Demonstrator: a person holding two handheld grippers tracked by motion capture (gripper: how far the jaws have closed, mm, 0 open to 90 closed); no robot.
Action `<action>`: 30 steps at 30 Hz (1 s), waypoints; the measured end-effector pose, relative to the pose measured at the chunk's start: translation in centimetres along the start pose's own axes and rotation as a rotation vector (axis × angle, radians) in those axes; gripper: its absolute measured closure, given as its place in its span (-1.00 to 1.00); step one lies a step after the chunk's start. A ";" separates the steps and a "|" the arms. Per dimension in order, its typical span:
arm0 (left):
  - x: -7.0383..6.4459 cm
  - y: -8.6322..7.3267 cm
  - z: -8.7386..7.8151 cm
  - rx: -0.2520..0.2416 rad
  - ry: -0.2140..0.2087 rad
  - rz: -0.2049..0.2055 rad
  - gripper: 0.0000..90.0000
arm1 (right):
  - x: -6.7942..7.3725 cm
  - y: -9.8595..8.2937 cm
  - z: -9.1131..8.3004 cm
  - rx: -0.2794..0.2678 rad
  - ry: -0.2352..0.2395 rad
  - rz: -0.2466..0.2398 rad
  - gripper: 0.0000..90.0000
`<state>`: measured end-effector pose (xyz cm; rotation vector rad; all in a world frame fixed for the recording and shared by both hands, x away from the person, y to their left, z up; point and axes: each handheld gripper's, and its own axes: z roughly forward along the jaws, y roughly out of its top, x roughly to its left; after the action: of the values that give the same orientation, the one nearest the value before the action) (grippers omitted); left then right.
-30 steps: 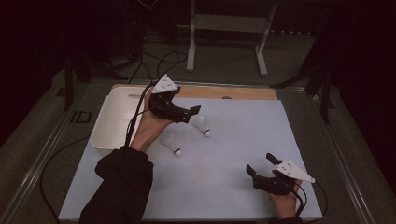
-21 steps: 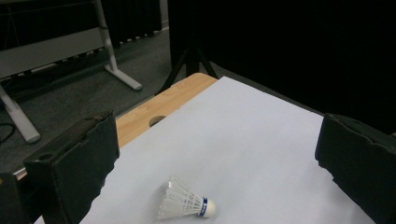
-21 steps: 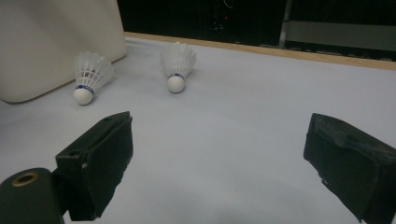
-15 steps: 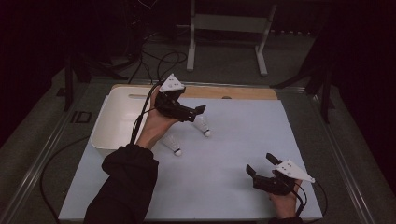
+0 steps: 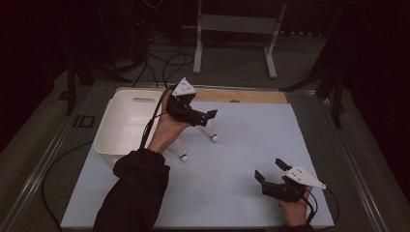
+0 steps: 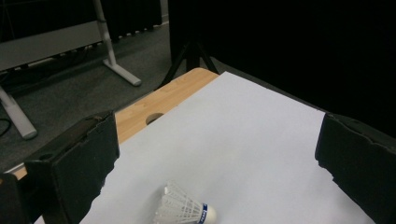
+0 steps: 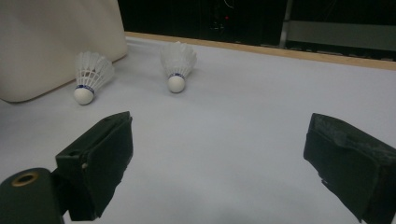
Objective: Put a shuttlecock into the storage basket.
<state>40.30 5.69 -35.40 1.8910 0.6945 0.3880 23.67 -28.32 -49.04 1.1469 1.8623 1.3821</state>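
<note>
Approach stage: left gripper spread wide, poised above far shuttlecock. Next, probably lowering, straddling feathers, then pinching. Right gripper idle, spread too.

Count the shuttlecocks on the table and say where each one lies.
2. One shuttlecock lies below the open left gripper; the other lies nearer the white bin. More may sit hidden inside the bin.

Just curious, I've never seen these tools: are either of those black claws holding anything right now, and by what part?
Nothing is held. The left gripper hangs open above a shuttlecock; the right gripper is open over bare table.
</note>
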 end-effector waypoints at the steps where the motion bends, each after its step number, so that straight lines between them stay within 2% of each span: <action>1: 0.0 0.0 0.1 0.003 -0.001 0.002 -0.99 | 0.0 0.0 0.0 0.000 -0.001 0.001 -0.82; 10: -0.4 0.0 1.3 0.009 0.002 0.002 -0.99 | 0.0 0.0 0.0 -0.001 0.000 0.000 -0.82; 21: -0.2 -0.6 2.7 0.043 0.007 0.000 -0.99 | 0.0 0.0 0.0 -0.001 0.003 0.001 -0.82; 30: 0.1 -1.0 3.5 0.046 0.004 -0.006 -0.99 | 0.0 0.0 0.0 -0.004 0.005 0.001 -0.82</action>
<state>42.08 3.53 -37.79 1.9311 0.7171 0.3752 23.67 -28.33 -49.03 1.1437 1.8617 1.3906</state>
